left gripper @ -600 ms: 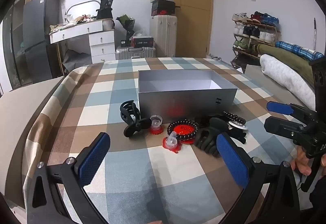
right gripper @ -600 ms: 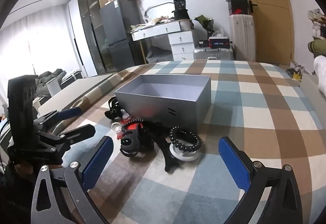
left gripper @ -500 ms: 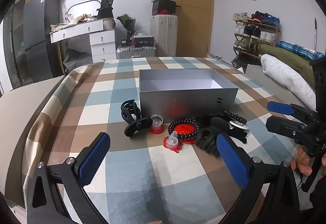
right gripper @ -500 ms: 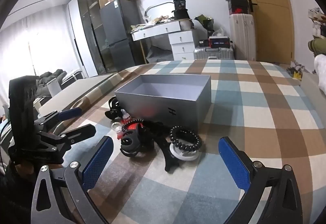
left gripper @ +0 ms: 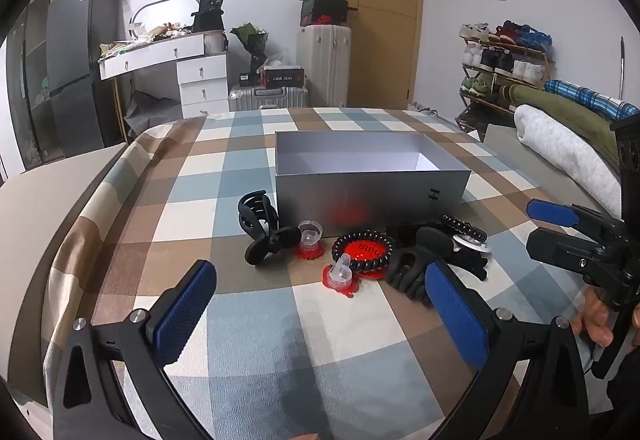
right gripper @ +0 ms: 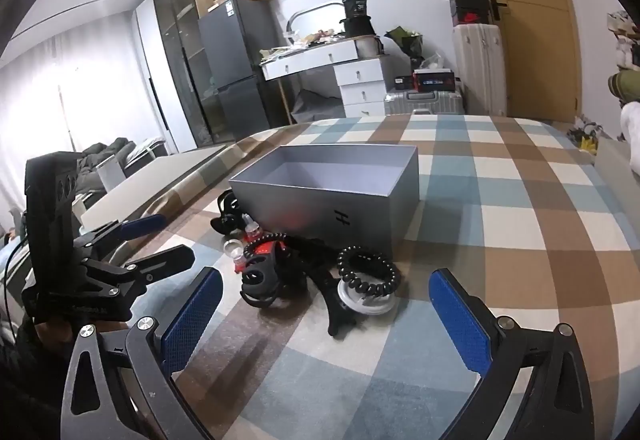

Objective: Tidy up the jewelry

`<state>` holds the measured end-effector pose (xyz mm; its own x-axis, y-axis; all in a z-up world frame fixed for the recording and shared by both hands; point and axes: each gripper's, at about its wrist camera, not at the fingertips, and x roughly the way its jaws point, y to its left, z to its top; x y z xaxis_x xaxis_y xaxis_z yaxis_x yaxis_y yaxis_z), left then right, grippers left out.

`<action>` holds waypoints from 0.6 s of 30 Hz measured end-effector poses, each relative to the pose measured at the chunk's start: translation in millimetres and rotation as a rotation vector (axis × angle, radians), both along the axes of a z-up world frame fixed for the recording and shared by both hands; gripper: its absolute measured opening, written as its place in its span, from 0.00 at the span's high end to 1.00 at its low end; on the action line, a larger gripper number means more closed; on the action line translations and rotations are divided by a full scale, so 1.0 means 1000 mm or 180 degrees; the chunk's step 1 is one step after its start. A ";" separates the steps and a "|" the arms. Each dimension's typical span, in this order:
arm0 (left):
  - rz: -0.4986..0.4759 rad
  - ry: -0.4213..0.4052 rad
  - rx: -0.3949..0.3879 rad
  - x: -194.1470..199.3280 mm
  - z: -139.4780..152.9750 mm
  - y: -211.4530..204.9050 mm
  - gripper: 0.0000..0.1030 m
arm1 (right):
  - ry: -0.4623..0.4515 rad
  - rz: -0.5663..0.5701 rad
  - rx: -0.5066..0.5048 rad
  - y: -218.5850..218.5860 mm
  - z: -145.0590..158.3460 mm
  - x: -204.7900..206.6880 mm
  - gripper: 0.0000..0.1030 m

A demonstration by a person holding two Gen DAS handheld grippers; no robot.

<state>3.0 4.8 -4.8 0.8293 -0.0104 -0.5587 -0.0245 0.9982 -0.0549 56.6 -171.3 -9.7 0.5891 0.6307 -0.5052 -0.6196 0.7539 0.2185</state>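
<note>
An open grey box (left gripper: 372, 176) (right gripper: 332, 196) stands on the checked cloth. In front of it lie a black claw clip (left gripper: 260, 228), two small clear bottles on red bases (left gripper: 310, 238), a black coil band on a red disc (left gripper: 362, 250), a second black claw clip (left gripper: 412, 268) and a black coil band on a white disc (right gripper: 368, 274). My left gripper (left gripper: 320, 304) is open and empty, held short of the pile. My right gripper (right gripper: 326, 310) is open and empty, just before the coil band.
The checked cloth (left gripper: 248, 168) covers the bed or table and drops off at the left edge. A rolled white blanket (left gripper: 568, 156) lies at the right. A dresser (left gripper: 188, 80), suitcases (left gripper: 324, 64) and a shoe rack (left gripper: 504, 64) stand behind.
Both views have barely shifted; the grippers stay open and the items lie where they were.
</note>
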 end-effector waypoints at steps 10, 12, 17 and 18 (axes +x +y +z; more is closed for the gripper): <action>-0.0002 0.0002 -0.0006 -0.002 0.000 0.000 0.01 | -0.0019 0.0033 0.0005 0.001 0.002 -0.001 0.00; -0.0003 0.0013 -0.0002 -0.001 0.000 -0.001 0.01 | -0.0015 0.0043 0.0011 0.001 0.002 -0.001 0.00; -0.0003 0.0027 -0.0012 0.000 0.000 -0.001 0.01 | 0.0005 0.0045 0.0036 0.000 0.002 0.000 0.00; -0.0006 0.0027 -0.0012 0.000 -0.001 -0.001 0.01 | 0.0004 0.0051 0.0039 0.000 0.002 0.000 0.00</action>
